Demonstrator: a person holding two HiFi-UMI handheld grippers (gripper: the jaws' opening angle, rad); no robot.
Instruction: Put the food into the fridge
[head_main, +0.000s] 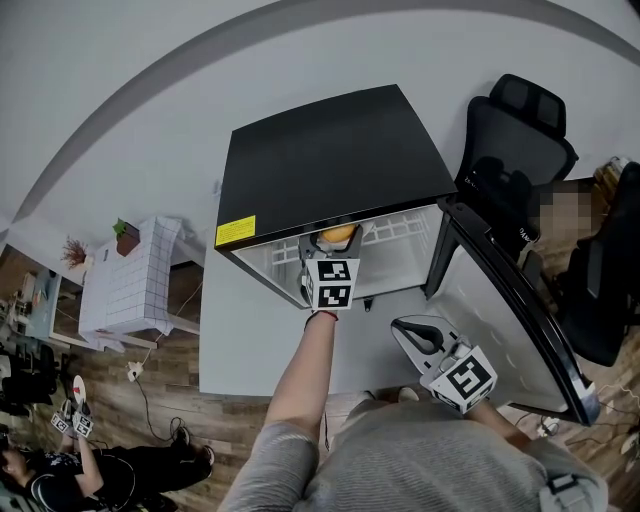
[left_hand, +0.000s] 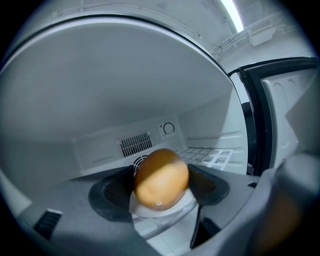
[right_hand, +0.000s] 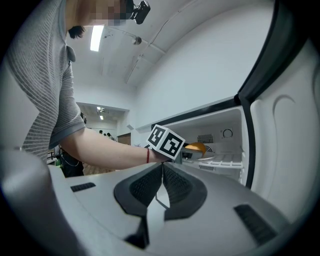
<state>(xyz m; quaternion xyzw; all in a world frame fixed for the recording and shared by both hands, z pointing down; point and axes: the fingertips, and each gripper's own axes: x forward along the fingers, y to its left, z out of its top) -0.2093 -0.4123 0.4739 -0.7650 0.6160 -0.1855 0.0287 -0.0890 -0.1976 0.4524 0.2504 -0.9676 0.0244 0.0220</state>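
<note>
A small black fridge (head_main: 320, 160) stands with its door (head_main: 500, 310) swung open to the right. My left gripper (head_main: 337, 243) reaches into the white interior, shut on a round golden bun (left_hand: 161, 178) that sits on a small white plate (left_hand: 150, 210). The bun (head_main: 338, 234) shows at the fridge opening in the head view, and the bun (right_hand: 196, 147) also shows in the right gripper view past the marker cube. My right gripper (head_main: 418, 334) hangs lower, in front of the open door, shut with nothing between its pads (right_hand: 176, 186).
A wire shelf (left_hand: 207, 155) and a thermostat dial (left_hand: 168, 128) line the fridge's back wall. A black office chair (head_main: 515, 140) stands behind the door. A white gridded table (head_main: 130, 280) sits to the left, and a person (head_main: 90, 470) sits on the wood floor.
</note>
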